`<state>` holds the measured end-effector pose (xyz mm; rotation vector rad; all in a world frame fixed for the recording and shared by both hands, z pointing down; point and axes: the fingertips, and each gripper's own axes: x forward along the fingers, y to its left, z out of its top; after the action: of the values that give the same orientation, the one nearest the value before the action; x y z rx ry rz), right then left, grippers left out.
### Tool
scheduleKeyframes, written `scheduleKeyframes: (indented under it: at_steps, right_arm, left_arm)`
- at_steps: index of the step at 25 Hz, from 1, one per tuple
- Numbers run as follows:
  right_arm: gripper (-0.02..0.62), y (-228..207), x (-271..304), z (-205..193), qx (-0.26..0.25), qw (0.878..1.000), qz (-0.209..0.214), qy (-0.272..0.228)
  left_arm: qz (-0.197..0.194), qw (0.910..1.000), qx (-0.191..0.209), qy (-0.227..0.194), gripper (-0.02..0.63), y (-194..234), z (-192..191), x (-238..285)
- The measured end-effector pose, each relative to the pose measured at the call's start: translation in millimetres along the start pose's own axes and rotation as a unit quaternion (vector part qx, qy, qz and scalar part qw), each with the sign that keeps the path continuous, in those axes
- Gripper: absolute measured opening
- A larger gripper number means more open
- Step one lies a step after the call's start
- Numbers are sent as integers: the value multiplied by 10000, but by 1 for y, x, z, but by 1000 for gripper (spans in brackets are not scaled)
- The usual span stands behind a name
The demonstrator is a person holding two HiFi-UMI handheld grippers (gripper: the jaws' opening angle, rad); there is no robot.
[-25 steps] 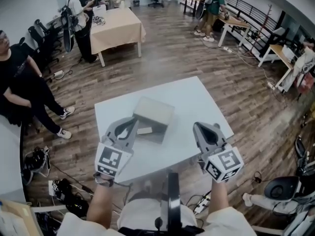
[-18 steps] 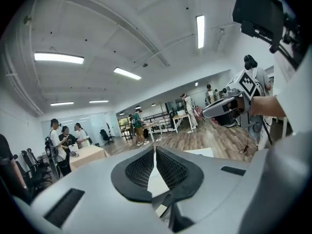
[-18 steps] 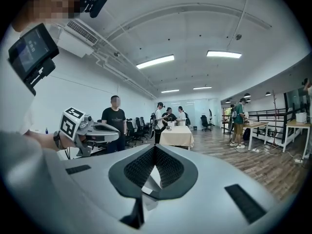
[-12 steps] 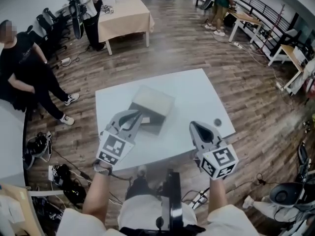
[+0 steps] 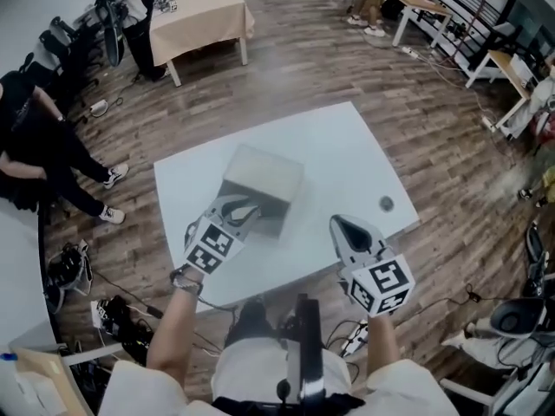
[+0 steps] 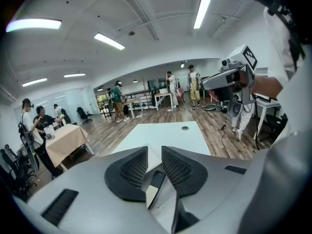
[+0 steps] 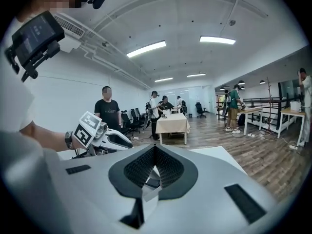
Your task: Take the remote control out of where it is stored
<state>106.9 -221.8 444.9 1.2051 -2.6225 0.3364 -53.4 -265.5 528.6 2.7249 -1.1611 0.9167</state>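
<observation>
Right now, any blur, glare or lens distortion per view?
Head view: soft overall, room bowed toward the edges, white table bright but not blown out. Left gripper view: strong fisheye, dark corners, ceiling lights clipped. Right gripper view: same fisheye and dark corners, ceiling lights clipped too.

a white table (image 5: 347,163) carries a grey box (image 5: 260,189) and, well apart, perhaps a small dark disc (image 5: 386,203).

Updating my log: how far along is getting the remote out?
Done: nothing visible; no remote shows. In hand: left gripper is by the grey box, jaws opening, nothing between them; right gripper is shut and empty. Left: get into the box, lift the remote out.
</observation>
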Motion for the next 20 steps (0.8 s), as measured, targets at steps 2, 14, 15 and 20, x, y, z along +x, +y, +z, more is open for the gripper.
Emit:
scheduleKeyframes:
  at_steps: [2,14,15,20]
  right_arm:
    - [0,-2,12,-2,62,9999,-68,69]
    - [0,-14,59,-25,280,9977,-473,404]
    - [0,-16,61,-27,295,9974,-502,428]
    - [0,-22,68,-40,415,9950,-658,623]
  left_arm:
    - [-226,9995,-47,204,76,6,-15,16]
    - [-1535,9748,-27,1619,127,2,-116,92]
    - [-1580,9728,-19,1693,128,2,-122,97]
    - [-1792,9625,8,2038,148,0,-145,121]
